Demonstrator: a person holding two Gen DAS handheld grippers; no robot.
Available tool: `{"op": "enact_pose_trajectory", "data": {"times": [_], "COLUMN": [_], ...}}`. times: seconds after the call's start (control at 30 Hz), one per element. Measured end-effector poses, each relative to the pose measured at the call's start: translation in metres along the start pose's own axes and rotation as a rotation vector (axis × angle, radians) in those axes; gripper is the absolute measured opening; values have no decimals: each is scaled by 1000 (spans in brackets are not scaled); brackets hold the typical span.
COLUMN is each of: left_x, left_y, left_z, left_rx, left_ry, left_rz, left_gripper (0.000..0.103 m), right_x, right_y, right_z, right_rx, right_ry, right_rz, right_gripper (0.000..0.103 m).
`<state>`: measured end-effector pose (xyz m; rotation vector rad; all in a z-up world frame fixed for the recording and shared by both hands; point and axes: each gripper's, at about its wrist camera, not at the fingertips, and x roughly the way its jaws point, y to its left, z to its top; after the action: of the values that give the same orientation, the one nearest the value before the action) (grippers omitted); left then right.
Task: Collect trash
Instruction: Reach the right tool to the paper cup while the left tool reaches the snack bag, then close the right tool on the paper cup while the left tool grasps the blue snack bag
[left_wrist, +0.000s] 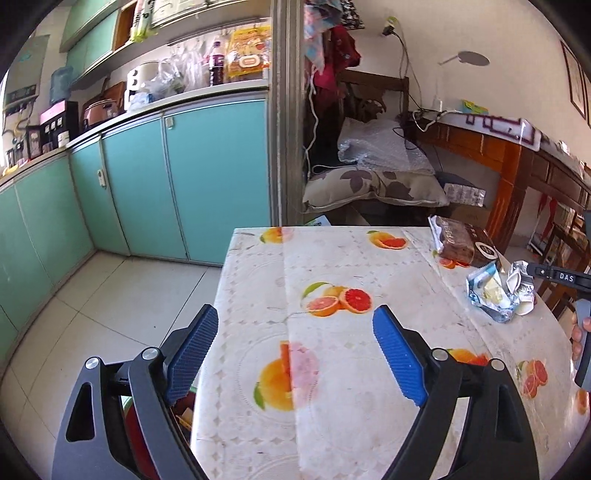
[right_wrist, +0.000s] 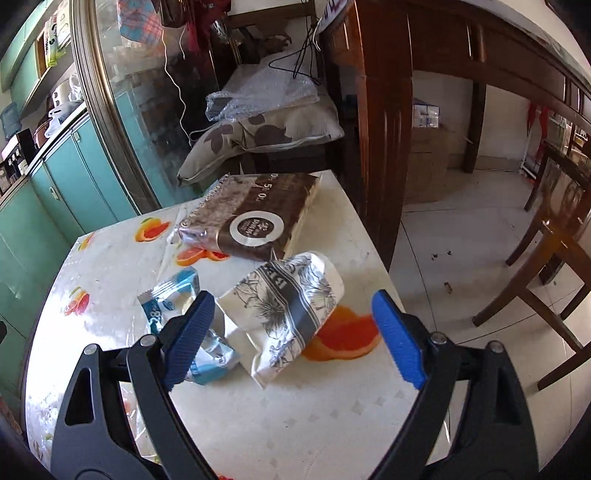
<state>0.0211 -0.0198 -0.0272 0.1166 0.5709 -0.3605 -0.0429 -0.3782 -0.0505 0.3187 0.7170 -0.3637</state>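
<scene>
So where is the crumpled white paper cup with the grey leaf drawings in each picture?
Left wrist view: the crumpled white paper cup with grey leaf drawings lies far right on the table, behind the blue-and-white foil wrapper.
Right wrist view: it lies in the middle, between the open blue pads of the right gripper.
Shared landmark: the brown tissue pack with a white circle, just beyond the cup in both.

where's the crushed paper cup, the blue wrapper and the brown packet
crushed paper cup (right_wrist: 291, 310), right wrist view, printed side
blue wrapper (right_wrist: 173, 291), right wrist view, upper end
brown packet (right_wrist: 255, 218), right wrist view, top face
</scene>
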Motion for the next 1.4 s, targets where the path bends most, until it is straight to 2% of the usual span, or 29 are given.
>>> {"op": "enact_pose_trajectory", "data": {"times": [0.13,0.3,0.53,0.67,0.73,0.77,0.8,0.83,0.9,1.1,1.23,1.3,1.33,1.4], "left_x": [-4,-16,-14,-13,-14,-14,-14,-14,-11,12,41,57,64,79], "left_y": [-39,-69,-79,-92,-98,-101,-104,-107,-112,-126,-137,-148,-155,-169], "left_z": [4,4,6,4,4,4,4,4,3,-1,0,3,5,8], "left_rx": [86,192,104,108,109,106,103,101,97,51,-22,-34,-29,-3], "left_ry": [-12,-50,-7,4,6,7,10,16,32,120,194,223,229,241], "left_rz": [-44,-6,-101,-111,-119,-126,-136,-146,-164,-216,-260,-258,-253,-225], "left_gripper": [83,87,87,88,91,92,93,93,94,94,94,94,94,94], "right_x": [11,19,30,34,35,36,37,36,34,24,16,12,10,4], "right_y": [-9,-14,-11,-6,-1,2,5,8,15,33,23,14,9,-3], "right_z": [3,2,1,-2,-4,-6,-8,-11,-15,-29,-28,-25,-23,-18], "right_rx": [51,82,97,86,69,58,48,42,25,-47,-3,21,27,57], "right_ry": [43,65,98,117,129,138,146,147,156,173,166,163,170,140], "right_rz": [52,73,101,126,144,153,166,181,212,241,233,211,196,171], "right_gripper": [85,85,85,85,77,67,61,58,44,24,24,25,28,74]}}
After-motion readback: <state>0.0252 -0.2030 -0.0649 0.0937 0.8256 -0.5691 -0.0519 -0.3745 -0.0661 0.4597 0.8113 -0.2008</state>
